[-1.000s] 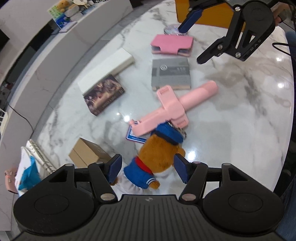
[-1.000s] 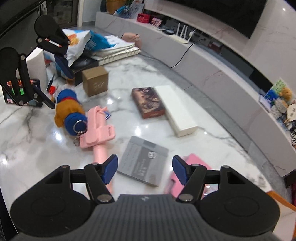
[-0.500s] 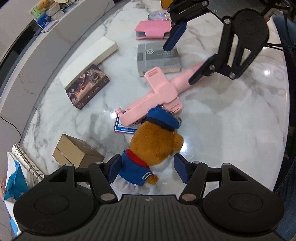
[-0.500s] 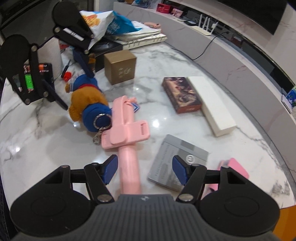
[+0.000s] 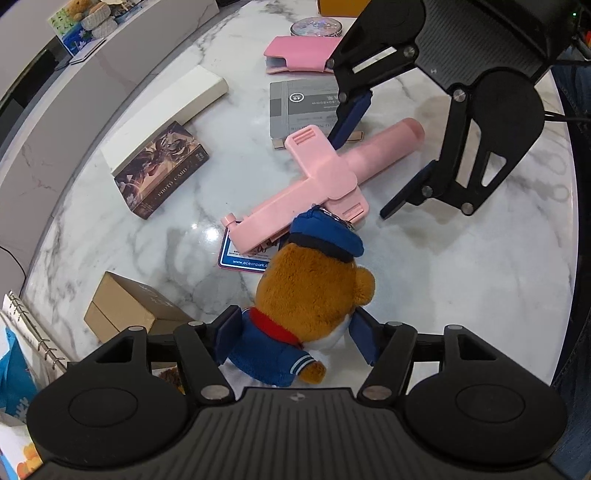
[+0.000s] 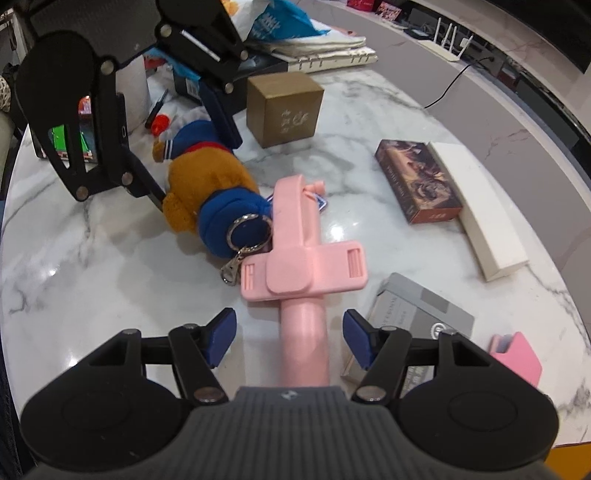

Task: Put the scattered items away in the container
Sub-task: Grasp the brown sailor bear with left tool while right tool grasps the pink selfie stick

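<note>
A brown plush bear [image 5: 314, 295] in a blue sailor suit and cap lies on the marble table [image 5: 461, 277]. My left gripper [image 5: 295, 338] is open, its pads on either side of the bear's body. The bear also shows in the right wrist view [image 6: 210, 184]. A pink selfie stick [image 5: 325, 181] lies beside the bear's cap. My right gripper [image 6: 288, 336] is open with the stick's handle [image 6: 303, 339] between its fingers. An orange container edge [image 5: 336, 5] shows at the far side.
On the table lie a grey notebook [image 5: 303, 107], a pink case [image 5: 299, 55], a white box [image 5: 166, 118], a photo card box [image 5: 162, 177], a brown cardboard box [image 5: 125, 314] and a blue card [image 5: 243, 254]. A ring binder [image 5: 26, 332] and bags sit at the left.
My left gripper moved forward so its pads now flank the bear. My right gripper came down from the far side and now straddles the pink stick's handle.
</note>
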Demonstrator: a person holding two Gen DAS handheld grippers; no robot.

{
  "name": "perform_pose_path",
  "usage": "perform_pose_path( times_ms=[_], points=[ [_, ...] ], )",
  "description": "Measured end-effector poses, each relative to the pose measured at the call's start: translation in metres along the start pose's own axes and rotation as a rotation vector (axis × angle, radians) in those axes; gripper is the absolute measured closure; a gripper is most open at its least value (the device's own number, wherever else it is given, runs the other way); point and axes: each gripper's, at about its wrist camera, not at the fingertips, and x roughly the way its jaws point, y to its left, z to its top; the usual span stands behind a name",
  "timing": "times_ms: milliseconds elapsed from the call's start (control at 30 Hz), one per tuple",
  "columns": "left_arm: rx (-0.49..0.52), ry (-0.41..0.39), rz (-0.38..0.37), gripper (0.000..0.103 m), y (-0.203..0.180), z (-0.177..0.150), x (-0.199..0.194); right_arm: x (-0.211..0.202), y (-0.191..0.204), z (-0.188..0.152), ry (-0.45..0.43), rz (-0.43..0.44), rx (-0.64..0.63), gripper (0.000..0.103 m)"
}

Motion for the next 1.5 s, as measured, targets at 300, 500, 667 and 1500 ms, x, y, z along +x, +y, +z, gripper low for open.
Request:
perform_pose_path(
  times_ms=[300, 500, 667, 1500],
  points=[
    [0.015, 0.012, -0.010, 0.028, 0.000, 0.001, 0.008, 0.010, -0.004, 0.007, 0.005, 0.037, 0.030, 0.044],
    [0.015, 0.019, -0.012, 0.026, 0.001, 0.001, 0.015, 0.013, -0.009, 0.010, 0.014, 0.071, 0.062, 0.046],
    [0.004, 0.036, -0.028, 0.023, 0.005, 0.002, 0.023, 0.013, -0.012, 0.009, 0.013, 0.083, 0.064, 0.050],
    [-0.125, 0.071, -0.001, 0.030, 0.003, 0.001, 0.011, 0.007, -0.018, 0.003, 0.025, 0.056, 0.131, 0.073]
  ],
)
